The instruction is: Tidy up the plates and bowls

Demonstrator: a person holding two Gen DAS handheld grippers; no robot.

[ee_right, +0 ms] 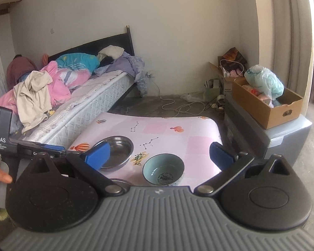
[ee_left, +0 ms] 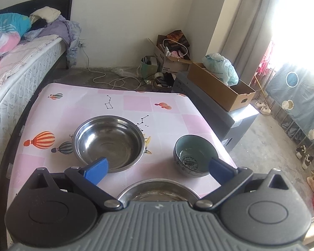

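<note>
Both grippers point(ee_left: 158, 168) point(ee_right: 159, 154) gape, empty | ceramic bowl point(ee_left: 192, 155): breakable, slick; pinch its rim | steel bowl point(ee_left: 108, 142): light, stiff

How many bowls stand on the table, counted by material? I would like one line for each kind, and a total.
Steel bowls: 2, the far steel bowl and the near steel bowl, partly hidden behind the gripper body.
Ceramic bowls: 1, the blue-green ceramic bowl.
Total: 3 bowls on the table.

Bare tablecloth point(ee_left: 167, 121) between steel bowl point(ee_left: 108, 142) and ceramic bowl point(ee_left: 193, 156)
</note>
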